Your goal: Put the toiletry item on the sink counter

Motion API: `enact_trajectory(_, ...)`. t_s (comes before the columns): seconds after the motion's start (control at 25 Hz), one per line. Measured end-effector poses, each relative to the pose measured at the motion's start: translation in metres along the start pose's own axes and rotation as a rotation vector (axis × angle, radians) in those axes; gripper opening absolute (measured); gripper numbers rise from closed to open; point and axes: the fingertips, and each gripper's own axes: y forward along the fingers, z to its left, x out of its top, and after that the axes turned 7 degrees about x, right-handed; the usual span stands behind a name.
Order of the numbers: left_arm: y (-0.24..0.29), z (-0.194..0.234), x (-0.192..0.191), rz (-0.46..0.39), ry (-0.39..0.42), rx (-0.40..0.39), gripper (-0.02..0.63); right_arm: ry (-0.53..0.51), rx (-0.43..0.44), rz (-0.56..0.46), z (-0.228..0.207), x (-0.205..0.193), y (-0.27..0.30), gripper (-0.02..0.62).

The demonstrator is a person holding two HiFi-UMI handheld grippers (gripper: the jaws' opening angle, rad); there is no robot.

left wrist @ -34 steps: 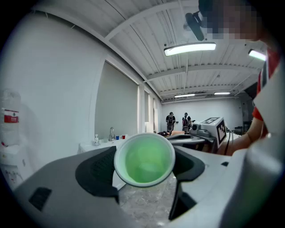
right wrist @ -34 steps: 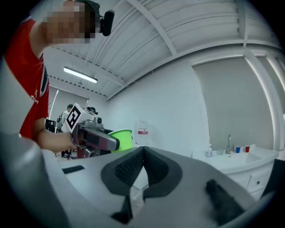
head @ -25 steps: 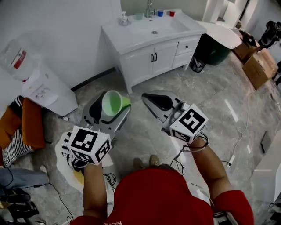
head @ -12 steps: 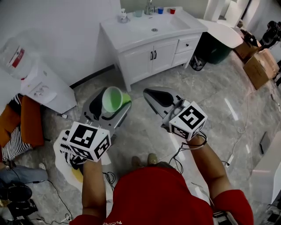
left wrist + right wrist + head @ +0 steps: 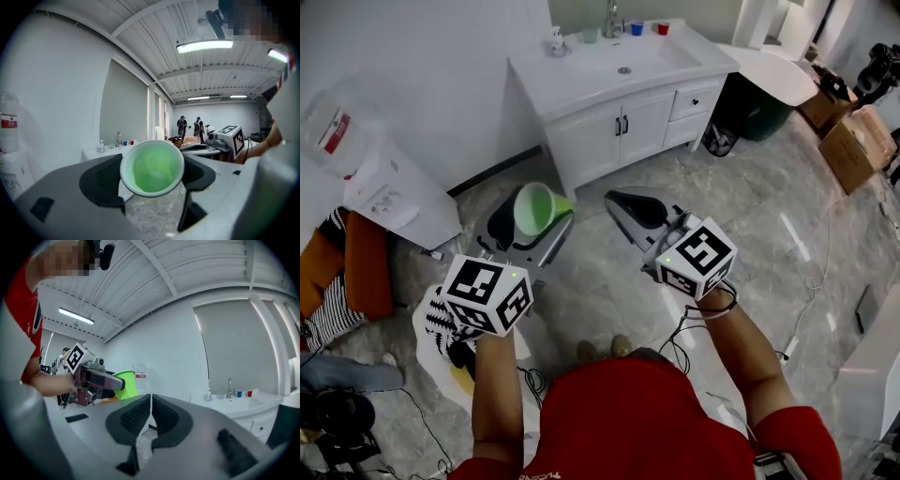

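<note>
A green cup [image 5: 151,167] is clamped between the jaws of the left tool [image 5: 530,225], its open mouth turned back toward that tool's camera and its inside seen empty. The cup is held above the grey marble floor [image 5: 609,281], well apart from the white sink bench [image 5: 581,80] ahead. The right tool [image 5: 151,413] is held beside the left one at about the same height; its jaws are closed together and nothing is gripped between them. On the back edge of the bench a faucet [image 5: 610,19] is seen, with a soap dispenser [image 5: 555,40] to its left and a blue cup [image 5: 637,28] and a red cup [image 5: 662,28] to its right. A water bottle [image 5: 337,127] stands by the left wall; a red and white label [image 5: 8,121] is carried on it, but its print cannot be read. Only black square markers are borne on the cube [image 5: 487,294] of the left tool.
</note>
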Motion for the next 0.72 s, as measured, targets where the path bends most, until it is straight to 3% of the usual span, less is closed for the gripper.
enact_trajectory(0.72, 0.087, 0.038, -0.003, 0.02, -0.016, 0.07, 0.371, -0.003, -0.015, -0.011, -0.075, -0.002, 0.04, 0.031)
